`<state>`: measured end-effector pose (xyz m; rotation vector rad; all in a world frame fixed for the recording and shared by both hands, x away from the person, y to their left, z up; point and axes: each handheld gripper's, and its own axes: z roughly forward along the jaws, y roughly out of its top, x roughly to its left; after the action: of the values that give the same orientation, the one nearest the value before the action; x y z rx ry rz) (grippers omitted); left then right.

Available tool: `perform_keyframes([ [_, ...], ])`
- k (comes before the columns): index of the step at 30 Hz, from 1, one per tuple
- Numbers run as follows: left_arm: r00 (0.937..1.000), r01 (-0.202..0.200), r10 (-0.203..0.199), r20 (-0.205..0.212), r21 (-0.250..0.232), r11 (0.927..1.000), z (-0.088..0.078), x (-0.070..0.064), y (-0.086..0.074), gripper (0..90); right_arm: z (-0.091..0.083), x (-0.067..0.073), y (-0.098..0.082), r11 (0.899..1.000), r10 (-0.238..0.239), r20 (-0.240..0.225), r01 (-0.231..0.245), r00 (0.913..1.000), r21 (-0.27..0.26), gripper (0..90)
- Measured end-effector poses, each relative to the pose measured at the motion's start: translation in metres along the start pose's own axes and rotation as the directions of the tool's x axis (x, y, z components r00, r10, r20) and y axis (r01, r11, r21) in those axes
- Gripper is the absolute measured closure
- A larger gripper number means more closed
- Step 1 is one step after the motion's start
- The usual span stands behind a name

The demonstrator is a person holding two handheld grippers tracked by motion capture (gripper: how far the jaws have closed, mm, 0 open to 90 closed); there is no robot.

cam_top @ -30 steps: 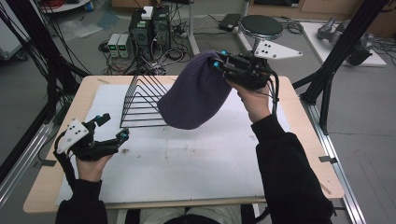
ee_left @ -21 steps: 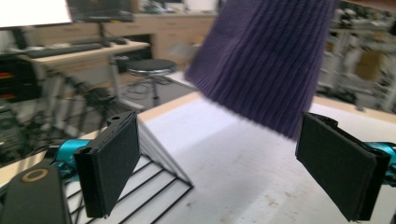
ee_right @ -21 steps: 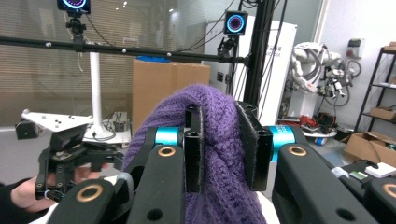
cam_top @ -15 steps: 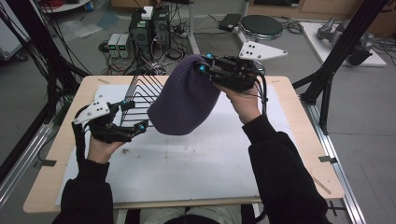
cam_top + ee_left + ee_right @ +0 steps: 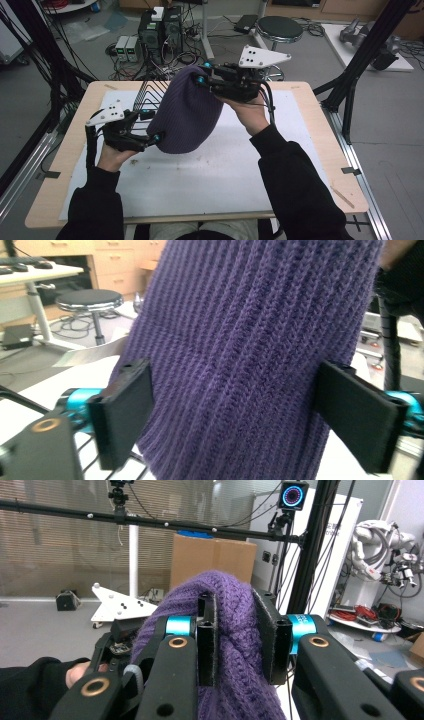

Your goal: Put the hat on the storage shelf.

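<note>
Two tongs are at work on one purple knitted hat [image 5: 187, 117], which hangs in the air above the white mat [image 5: 210, 175] on the desk [image 5: 320, 150]. My right tongs [image 5: 202, 80] are clamped on the hat's upper edge; in the right gripper view the two black pads pinch a bunched fold of the purple knit [image 5: 235, 630] between them. The hat droops down and to the left from that grip, its rounded lower end hanging just above the mat.

My left tongs [image 5: 152, 127] reach in from the left at the hat's lower part. In the left gripper view their jaws stand wide apart with the ribbed knit [image 5: 240, 355] between them; they have just been closing a little. The left pad [image 5: 122, 415] sits at the edge of the fabric, the right pad [image 5: 357, 415] just beside the other side, and I cannot tell whether either presses on it.

Behind the hat, on the far left part of the desk, stands a black wire rack [image 5: 147, 97], partly hidden by the knit.
</note>
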<state>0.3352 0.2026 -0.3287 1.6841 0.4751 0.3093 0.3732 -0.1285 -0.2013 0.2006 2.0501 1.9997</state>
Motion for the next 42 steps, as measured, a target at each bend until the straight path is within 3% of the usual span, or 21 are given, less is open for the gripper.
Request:
perform_keyframes([
  [2, 0.9999, 0.001, -0.001, 0.017, 0.017, 0.9999, 0.002, 0.001, -0.001, 28.9, 0.001, 0.001, 0.000, 1.000, 0.000, -0.003, 0.000, 1.0000, 0.002, 73.6],
  [5, 0.9991, -0.025, 0.023, 0.035, 0.043, 0.9988, 0.002, 0.000, -0.002, 56.4, 0.001, 0.000, -0.001, 1.000, 0.000, 0.002, 0.000, 1.0000, 0.011, 73.5],
  [7, 0.9996, -0.025, 0.025, -0.009, 0.057, 0.9980, 0.001, -0.002, -0.002, 72.8, -0.001, -0.001, -0.001, 1.000, -0.001, 0.008, 0.001, 1.0000, 0.017, 73.3],
  [9, 0.9984, -0.032, 0.035, -0.046, 0.054, 0.9980, -0.001, -0.001, -0.002, 79.3, -0.003, -0.003, -0.001, 1.000, -0.002, 0.020, 0.002, 0.9998, 0.026, 73.1],
  [13, 0.9926, -0.039, 0.041, -0.114, 0.022, 0.9990, -0.010, 0.004, 0.000, 82.2, -0.009, -0.008, -0.001, 0.999, -0.009, 0.043, 0.007, 0.9990, 0.044, 72.9],
  [15, 0.9869, -0.039, 0.038, -0.157, -0.008, 0.9992, -0.016, 0.007, 0.001, 82.6, -0.012, -0.011, -0.001, 0.999, -0.015, 0.057, 0.012, 0.9982, 0.053, 72.9],
  [22, 0.9731, 0.004, -0.030, -0.228, -0.114, 0.9935, -0.026, 0.021, 0.006, 83.1, -0.013, -0.019, -0.004, 0.996, -0.031, 0.108, 0.021, 0.9937, 0.089, 74.1],
  [28, 0.9713, -0.008, -0.018, -0.237, -0.106, 0.9943, -0.019, 0.031, 0.027, 83.0, -0.010, -0.028, 0.006, 0.997, -0.032, 0.165, 0.019, 0.9858, 0.080, 74.2],
  [34, 0.9683, -0.025, -0.009, -0.250, -0.129, 0.9913, -0.015, 0.041, 0.045, 83.0, -0.009, -0.035, 0.023, 0.996, -0.038, 0.202, 0.021, 0.9786, 0.085, 74.2],
  [42, 0.9650, -0.007, -0.033, -0.260, -0.149, 0.9888, -0.019, 0.057, 0.062, 83.1, 0.001, -0.040, 0.038, 0.995, -0.052, 0.229, 0.031, 0.9719, 0.094, 74.2],
])
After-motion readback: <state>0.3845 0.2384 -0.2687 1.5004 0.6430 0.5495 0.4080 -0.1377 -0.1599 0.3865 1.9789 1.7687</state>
